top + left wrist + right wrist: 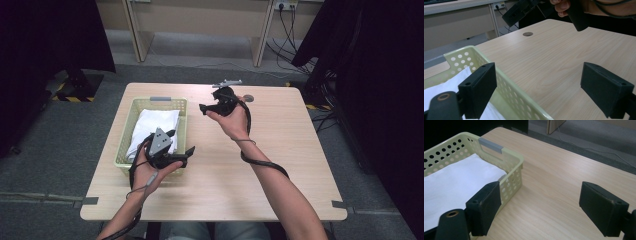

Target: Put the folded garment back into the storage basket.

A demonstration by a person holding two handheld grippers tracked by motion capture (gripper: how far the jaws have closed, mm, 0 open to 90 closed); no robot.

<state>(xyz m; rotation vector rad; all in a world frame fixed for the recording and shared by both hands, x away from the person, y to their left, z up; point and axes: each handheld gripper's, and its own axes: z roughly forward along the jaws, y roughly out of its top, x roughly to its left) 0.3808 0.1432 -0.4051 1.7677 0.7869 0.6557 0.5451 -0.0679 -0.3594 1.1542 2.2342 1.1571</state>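
High view: my left gripper (186, 152) sits over the near right corner of the pale green basket (128, 150), which stands on the left half of the table (280, 165), closer to the left edge than the right. Jaws wide apart, nothing between them. White folded cloth (152, 122) lies inside the basket, filling most of its floor.

My right gripper (206, 109) is held up over the middle of the table toward the far edge, well apart from the basket, pointing left at it. Jaws wide apart too, nothing held. Cables trail down both forearms. Small round hole (248, 98) in the table near the far edge, just right of that gripper.

Left gripper view: the two black jaws stand spread, the left one over the basket rim (506, 82) with cloth (446, 85) under it, the right one over bare wood. Right gripper (522, 11) and its hand (561, 5) hang at the top, above the far edge.

Right gripper view: jaws spread, empty. Basket (514, 177) sits to the left with a grey handle strip (490, 145) on its end wall, cloth (456, 182) flat inside. Left jaw overlaps the basket corner in the picture; cannot tell if it touches. Right jaw over bare table.
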